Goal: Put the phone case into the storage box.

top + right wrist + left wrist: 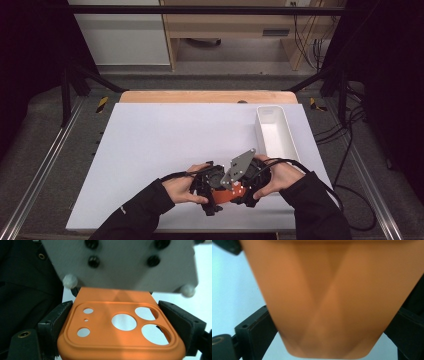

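Note:
An orange phone case (227,194) with round camera cut-outs (124,321) is held just above the near edge of the white table (160,145). My left gripper (214,192) meets it from the left, and its jaws flank the plain orange end (332,297) and press on both sides. My right gripper (243,190) comes from the right, shut on the cut-out end of the case (120,340) with a jaw tight against each long edge. A grey three-cornered plate (239,167) tilts up over the two grippers.
A white rectangular bin (274,131) stands at the table's right side, just beyond my right hand. Black cables (325,185) trail off the right edge. The table's wooden back edge (207,96) borders the floor beyond.

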Demonstrator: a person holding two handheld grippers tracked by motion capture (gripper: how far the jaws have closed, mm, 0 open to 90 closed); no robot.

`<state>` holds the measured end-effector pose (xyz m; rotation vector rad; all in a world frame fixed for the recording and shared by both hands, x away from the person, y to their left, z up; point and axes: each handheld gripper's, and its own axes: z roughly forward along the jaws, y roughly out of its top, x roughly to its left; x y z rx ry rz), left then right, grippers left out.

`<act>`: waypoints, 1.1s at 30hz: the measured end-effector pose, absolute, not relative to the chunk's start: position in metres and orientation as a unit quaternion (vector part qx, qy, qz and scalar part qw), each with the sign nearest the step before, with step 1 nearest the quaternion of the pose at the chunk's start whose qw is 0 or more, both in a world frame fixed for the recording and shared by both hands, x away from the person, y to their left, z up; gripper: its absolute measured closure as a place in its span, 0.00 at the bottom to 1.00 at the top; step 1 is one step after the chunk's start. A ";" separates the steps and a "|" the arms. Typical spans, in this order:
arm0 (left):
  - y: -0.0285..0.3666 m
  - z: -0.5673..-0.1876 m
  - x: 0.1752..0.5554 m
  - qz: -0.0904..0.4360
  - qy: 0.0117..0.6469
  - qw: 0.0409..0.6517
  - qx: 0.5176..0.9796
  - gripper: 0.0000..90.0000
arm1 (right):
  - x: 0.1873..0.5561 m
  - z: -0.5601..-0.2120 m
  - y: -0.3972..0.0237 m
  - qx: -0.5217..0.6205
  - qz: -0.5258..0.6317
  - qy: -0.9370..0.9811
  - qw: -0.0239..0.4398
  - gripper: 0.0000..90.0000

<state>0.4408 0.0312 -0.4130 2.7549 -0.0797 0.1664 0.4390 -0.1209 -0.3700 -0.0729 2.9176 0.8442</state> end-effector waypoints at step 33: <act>0.037 -0.413 0.442 0.065 -0.023 0.219 0.973 0.17 | 0.437 -0.368 -0.123 -0.035 0.289 0.955 0.064 0.16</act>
